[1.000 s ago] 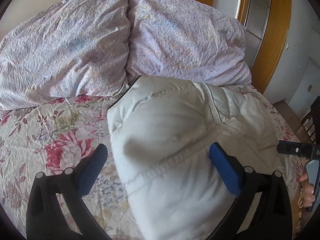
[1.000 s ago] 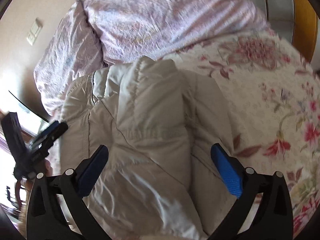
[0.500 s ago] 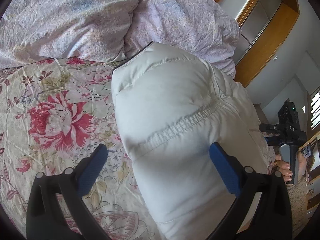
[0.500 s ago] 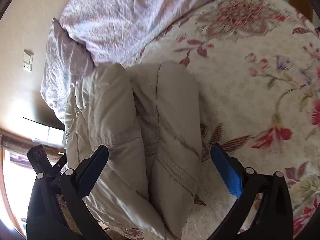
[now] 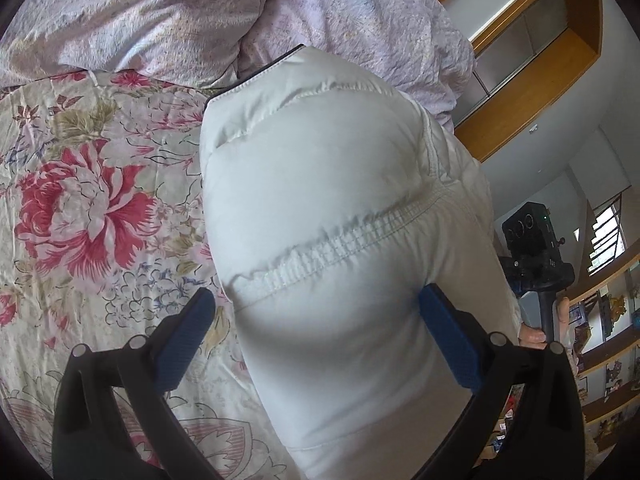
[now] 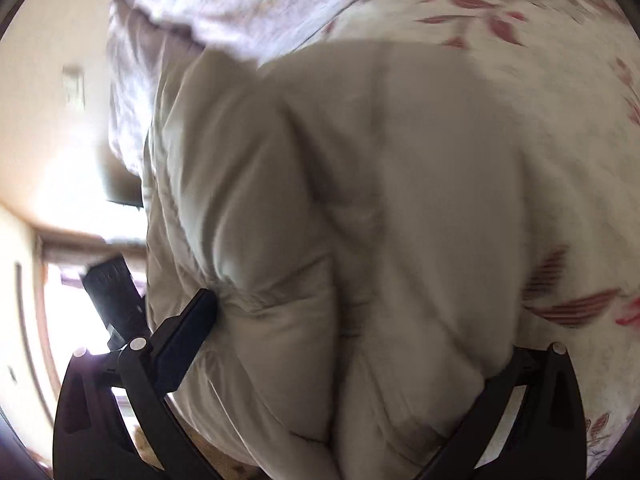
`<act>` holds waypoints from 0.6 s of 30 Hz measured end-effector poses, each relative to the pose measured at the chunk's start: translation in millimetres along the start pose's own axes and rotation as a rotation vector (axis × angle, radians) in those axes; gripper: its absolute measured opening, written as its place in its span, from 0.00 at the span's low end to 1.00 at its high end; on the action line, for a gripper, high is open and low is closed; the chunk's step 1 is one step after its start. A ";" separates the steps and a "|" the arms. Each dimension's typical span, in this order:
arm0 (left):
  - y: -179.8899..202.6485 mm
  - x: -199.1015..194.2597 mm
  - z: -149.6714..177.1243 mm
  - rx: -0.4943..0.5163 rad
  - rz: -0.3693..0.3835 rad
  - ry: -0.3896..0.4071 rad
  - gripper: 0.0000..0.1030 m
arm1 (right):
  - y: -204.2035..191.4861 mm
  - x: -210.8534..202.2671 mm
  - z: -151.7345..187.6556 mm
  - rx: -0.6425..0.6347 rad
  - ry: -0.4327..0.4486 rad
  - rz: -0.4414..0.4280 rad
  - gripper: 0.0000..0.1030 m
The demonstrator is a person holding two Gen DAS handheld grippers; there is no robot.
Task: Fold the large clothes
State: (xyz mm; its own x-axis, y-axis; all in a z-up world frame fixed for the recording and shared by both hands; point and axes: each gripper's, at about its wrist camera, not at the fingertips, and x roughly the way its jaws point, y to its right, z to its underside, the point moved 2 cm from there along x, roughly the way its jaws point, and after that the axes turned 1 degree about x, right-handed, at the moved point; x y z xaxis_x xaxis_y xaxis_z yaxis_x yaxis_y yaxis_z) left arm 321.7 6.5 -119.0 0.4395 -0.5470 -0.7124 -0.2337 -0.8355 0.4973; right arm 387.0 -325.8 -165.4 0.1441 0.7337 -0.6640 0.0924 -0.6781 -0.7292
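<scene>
Puffy quilted white jacket (image 5: 336, 208) on floral bedspread (image 5: 88, 208), both grippers' fingers spread wide, empty.

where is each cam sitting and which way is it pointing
Left wrist: on the left hand-held gripper, looking along its open fingers across the white puffy jacket toward the pillows; the right hand shows at the right edge.
Right wrist: on the right hand-held gripper, blurred, close over the same jacket, its fingers spread wide around it.
Shared: jacket, pillows, floral bedspread.
</scene>
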 end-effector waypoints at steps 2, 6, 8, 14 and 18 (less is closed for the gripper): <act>0.8 -1.2 -0.1 0.011 -0.006 0.002 0.98 | -4.2 1.2 -0.4 -0.010 -0.007 0.008 0.99; 5.2 0.1 0.0 0.016 0.002 -0.003 0.98 | -8.9 0.0 0.9 -0.021 -0.007 0.016 0.99; 8.7 2.9 -0.4 0.021 0.000 0.000 0.98 | -12.4 2.2 -0.2 -0.039 -0.007 0.026 0.99; 6.6 10.8 0.0 -0.009 0.036 0.004 0.98 | -9.3 9.8 -2.7 -0.037 -0.008 -0.008 0.99; -8.7 15.1 0.2 -0.087 0.134 -0.041 0.98 | -9.0 9.6 -3.7 -0.042 -0.011 -0.032 0.99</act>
State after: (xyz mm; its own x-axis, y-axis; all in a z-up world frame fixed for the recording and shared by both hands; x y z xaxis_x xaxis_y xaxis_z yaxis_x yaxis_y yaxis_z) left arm 330.2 5.5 -134.1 0.3733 -0.6564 -0.6556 -0.2108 -0.7482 0.6291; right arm 391.2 -312.8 -164.6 0.1292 0.7553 -0.6425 0.1379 -0.6553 -0.7427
